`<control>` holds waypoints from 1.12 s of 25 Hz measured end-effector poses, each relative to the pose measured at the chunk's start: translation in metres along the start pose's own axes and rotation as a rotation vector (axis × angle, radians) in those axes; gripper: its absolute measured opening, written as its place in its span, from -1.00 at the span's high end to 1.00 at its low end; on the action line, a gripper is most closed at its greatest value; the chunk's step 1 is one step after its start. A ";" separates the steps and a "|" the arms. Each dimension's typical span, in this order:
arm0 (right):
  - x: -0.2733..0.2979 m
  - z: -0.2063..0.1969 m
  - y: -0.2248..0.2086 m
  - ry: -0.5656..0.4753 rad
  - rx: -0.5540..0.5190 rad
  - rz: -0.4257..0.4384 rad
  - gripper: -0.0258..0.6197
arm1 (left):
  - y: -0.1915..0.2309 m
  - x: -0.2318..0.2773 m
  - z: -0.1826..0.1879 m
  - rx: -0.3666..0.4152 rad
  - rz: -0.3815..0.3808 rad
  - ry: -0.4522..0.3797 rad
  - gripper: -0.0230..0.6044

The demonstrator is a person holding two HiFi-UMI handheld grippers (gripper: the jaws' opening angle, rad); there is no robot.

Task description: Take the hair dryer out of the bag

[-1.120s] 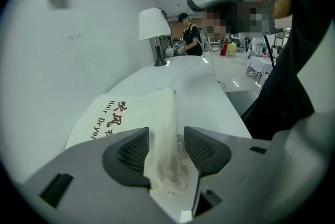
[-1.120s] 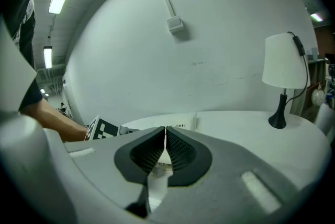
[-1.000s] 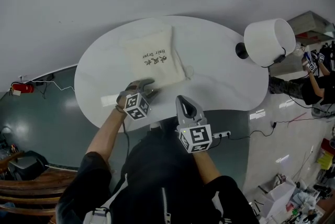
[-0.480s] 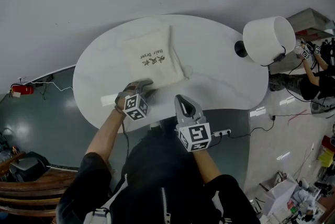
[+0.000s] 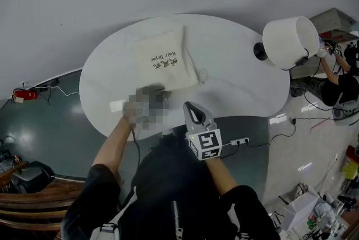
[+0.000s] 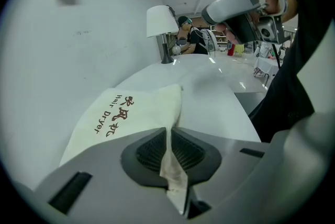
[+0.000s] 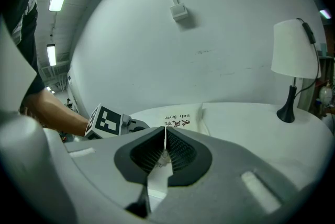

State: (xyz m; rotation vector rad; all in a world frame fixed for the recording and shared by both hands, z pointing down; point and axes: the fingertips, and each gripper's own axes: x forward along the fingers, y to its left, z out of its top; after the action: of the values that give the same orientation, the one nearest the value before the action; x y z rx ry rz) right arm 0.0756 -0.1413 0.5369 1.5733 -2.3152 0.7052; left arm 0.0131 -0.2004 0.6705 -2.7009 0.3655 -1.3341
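The cream bag (image 5: 164,62) lies flat on the white desk (image 5: 241,79). The hair dryer is out of sight and presumably inside it. The left tool (image 6: 168,136) has just been closing and now pinches a fold of the bag's near edge, probably to anchor or lift the cloth so the mouth can be worked open. The right tool (image 7: 165,145), jaws together and empty, hangs by the desk's near rim, apparently kept free for the next step.
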 end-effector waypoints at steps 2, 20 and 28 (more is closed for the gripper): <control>0.002 -0.002 0.002 0.004 -0.004 0.006 0.91 | 0.002 -0.002 0.002 -0.013 0.007 -0.008 0.81; 0.045 -0.035 0.020 0.122 -0.072 0.095 0.84 | 0.020 -0.019 0.026 -0.163 0.062 -0.071 0.81; 0.074 -0.056 0.018 0.219 -0.070 0.124 0.49 | 0.026 -0.022 0.030 -0.221 0.063 -0.085 0.81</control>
State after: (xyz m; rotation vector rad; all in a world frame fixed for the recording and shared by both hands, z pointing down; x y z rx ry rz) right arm 0.0277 -0.1658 0.6144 1.2633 -2.2632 0.7744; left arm 0.0197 -0.2196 0.6297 -2.8844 0.6184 -1.2238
